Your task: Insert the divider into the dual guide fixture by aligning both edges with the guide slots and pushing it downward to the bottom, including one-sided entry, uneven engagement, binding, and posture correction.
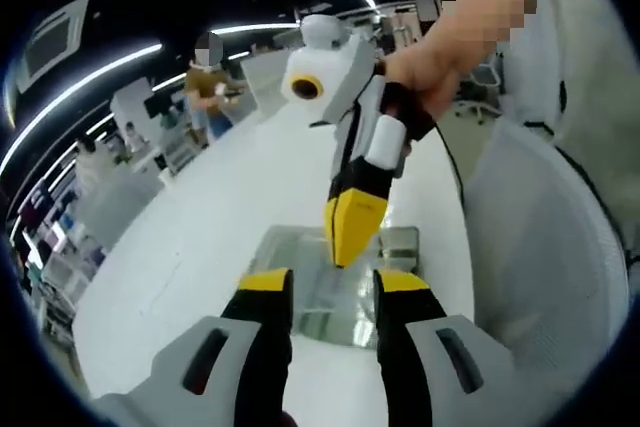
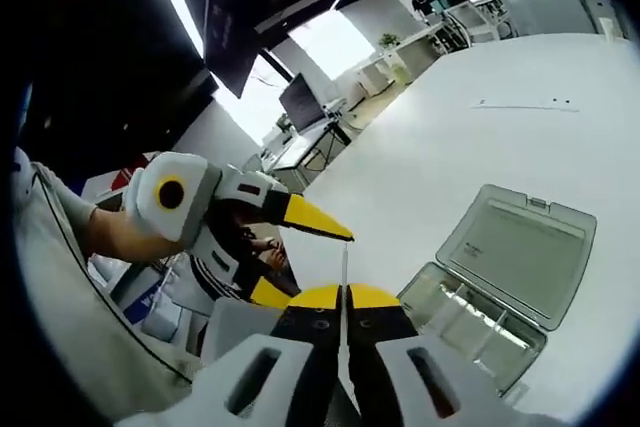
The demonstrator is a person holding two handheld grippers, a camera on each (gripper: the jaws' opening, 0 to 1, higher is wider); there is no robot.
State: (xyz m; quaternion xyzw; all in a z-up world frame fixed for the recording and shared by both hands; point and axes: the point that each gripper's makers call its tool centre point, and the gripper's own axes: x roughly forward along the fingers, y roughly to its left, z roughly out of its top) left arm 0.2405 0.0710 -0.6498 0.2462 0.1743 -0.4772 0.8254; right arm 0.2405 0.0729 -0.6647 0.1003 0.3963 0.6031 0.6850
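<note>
Right gripper (image 2: 343, 299) jaws clamped on divider (image 2: 344, 265), a thin clear sheet: likely light, stiff, slippery; grip edge. Held beside open fixture (image 2: 500, 287). Left gripper (image 1: 335, 287) jaws apart.

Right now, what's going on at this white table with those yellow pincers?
A person holds a pincer tool in each hand. The right gripper is shut on a thin clear divider, held edge-up above the white table. A clear plastic case lies open beside it. The left gripper is open, waiting near the case; the divider is not yet in any slot.
</note>
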